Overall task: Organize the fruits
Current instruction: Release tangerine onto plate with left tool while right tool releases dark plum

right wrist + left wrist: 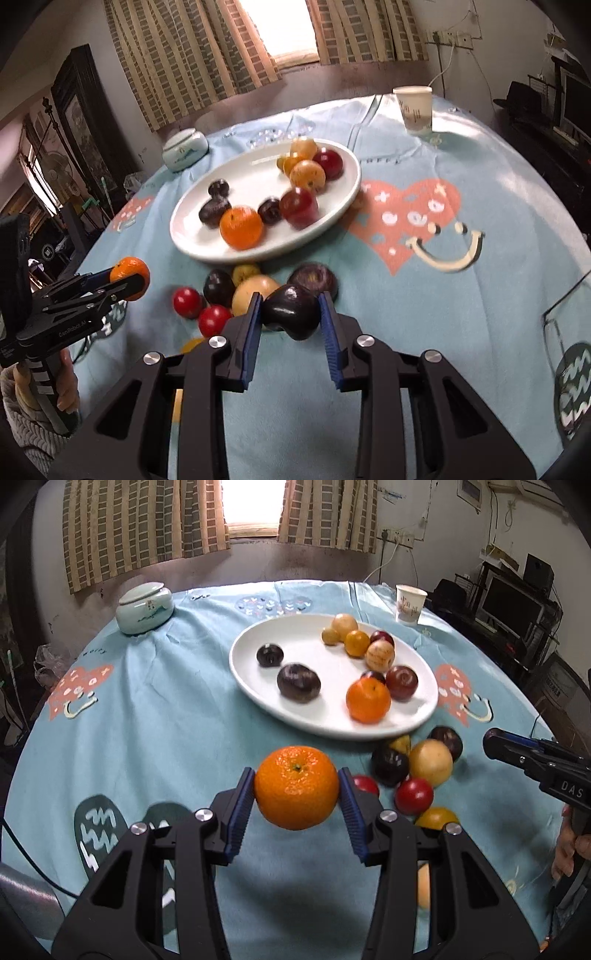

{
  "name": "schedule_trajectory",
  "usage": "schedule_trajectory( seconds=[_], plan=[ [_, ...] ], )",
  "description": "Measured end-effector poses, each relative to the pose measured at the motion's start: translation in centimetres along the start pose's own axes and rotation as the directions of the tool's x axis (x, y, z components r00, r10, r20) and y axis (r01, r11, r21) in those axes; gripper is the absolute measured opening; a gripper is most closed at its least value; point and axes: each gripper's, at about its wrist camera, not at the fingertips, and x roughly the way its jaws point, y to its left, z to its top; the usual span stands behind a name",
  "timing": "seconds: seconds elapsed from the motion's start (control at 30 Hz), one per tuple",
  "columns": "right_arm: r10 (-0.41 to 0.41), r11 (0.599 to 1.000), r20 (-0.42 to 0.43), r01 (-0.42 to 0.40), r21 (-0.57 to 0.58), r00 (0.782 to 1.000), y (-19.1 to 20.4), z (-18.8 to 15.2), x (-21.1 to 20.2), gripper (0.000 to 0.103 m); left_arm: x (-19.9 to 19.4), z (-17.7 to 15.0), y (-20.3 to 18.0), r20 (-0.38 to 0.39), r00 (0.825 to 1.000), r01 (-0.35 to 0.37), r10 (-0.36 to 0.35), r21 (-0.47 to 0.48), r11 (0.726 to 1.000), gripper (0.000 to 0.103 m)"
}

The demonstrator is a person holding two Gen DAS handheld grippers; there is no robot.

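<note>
My left gripper (296,788) clamps the orange (296,787) at frame centre; right gripper (290,312) pinches a dark plum (291,310). I'd carry both level to the white plate (295,716) above centre, releasing low over bare spots.

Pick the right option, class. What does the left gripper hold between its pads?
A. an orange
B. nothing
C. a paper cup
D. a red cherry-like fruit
A: the blue pads of the left gripper press on both sides of an orange, clear of the tablecloth.
</note>
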Motion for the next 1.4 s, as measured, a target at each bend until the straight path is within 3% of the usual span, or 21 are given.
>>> schedule_trajectory(
  seconds=[0.17, 0.37, 0.63, 0.83, 0.93, 0.97, 1.0, 1.03, 1.4],
  plan=[
    [-0.003, 1.0, 0.102, 0.003, 0.002, 0.995, 0.4, 5.9, -0.3, 0.031, 1.3, 5.0, -1.2, 0.044, 0.999, -0.006, 0.006, -0.001, 1.0, 0.046],
    [-0.029, 1.0, 0.078, 0.029, 0.007, 0.997, 0.0, 9.5, 4.6, 0.031, 5.4, 9.5, -1.7, 0.016, 1.0, 0.005, -0.004, -0.034, 0.999, 0.046],
    [0.019, 0.999, -0.011, -0.02, -0.035, 1.0, 0.8, 10.8, 10.2, 0.031, 11.0, 12.0, -0.4, -0.051, 0.999, 0.012, -0.016, -0.081, 0.997, 0.046],
    [0.05, 0.994, -0.043, -0.054, -0.092, 0.998, 2.2, 10.7, 11.9, 0.032, 13.5, 12.5, 0.2, -0.078, 0.997, 0.013, -0.02, -0.088, 0.996, 0.047],
    [0.039, 0.994, -0.055, -0.045, -0.104, 0.998, 2.3, 10.6, 12.3, 0.034, 13.7, 12.6, 0.4, -0.071, 0.997, 0.02, -0.027, -0.097, 0.995, 0.058],
    [0.027, 0.994, -0.056, -0.033, -0.106, 0.998, 2.3, 10.5, 12.5, 0.035, 13.6, 12.7, 0.4, -0.06, 0.998, 0.019, -0.025, -0.098, 0.995, 0.061],
    [0.018, 0.994, -0.06, -0.024, -0.106, 0.998, 2.2, 10.4, 12.6, 0.045, 13.4, 12.8, 0.5, -0.055, 0.998, 0.022, -0.028, -0.098, 0.995, 0.062],
    [0.006, 0.994, -0.056, -0.012, -0.105, 0.998, 2.2, 10.3, 12.6, 0.068, 13.2, 12.8, 0.6, -0.053, 0.998, 0.029, -0.034, -0.102, 0.994, 0.062],
    [0.042, 0.994, 0.107, -0.031, -0.106, 0.993, 2.4, 11.5, 7.5, 0.07, 8.3, 13.1, 2.0, 0.033, 0.999, 0.03, -0.025, -0.136, 0.99, 0.068]
  ],
)
